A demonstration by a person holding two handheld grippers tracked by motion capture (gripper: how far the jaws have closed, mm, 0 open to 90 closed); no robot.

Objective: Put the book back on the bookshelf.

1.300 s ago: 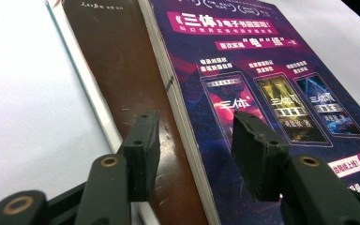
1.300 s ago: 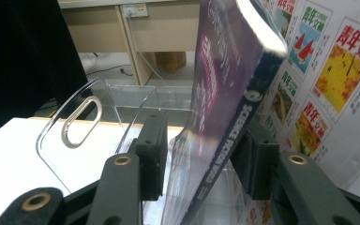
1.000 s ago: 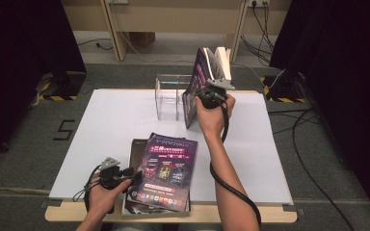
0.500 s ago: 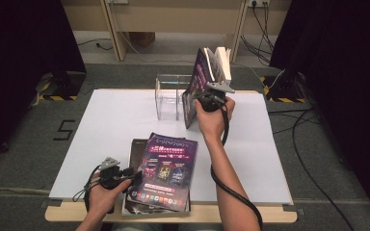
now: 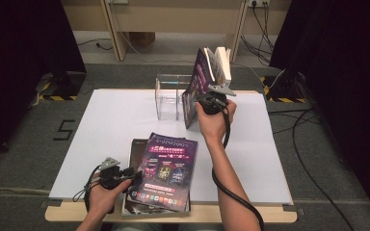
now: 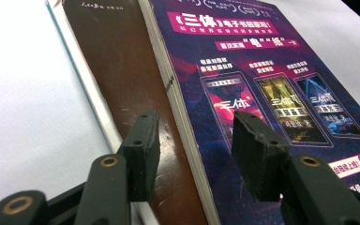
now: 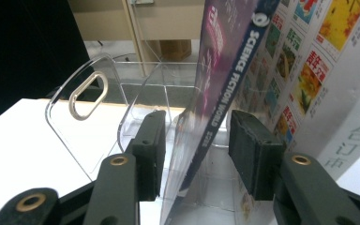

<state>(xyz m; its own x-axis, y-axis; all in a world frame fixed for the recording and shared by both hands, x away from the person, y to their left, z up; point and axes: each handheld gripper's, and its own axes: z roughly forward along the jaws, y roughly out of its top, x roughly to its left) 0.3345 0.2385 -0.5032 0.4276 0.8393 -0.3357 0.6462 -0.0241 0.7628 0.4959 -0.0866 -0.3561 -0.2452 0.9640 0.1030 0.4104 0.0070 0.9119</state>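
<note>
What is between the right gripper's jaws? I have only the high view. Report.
Observer: The spine of a purple magazine, printed SCIENCE FICTION WORLD. The right gripper has a jaw on either side of it with gaps showing, seemingly not pressing.
Operator: Describe the holder's divider.
Observer: The clear holder has a curved divider with an oval handle slot.
Operator: Now the left side.
Observer: The left gripper is open, with one jaw over a brown book and the other over the purple booklet lying on it.
</note>
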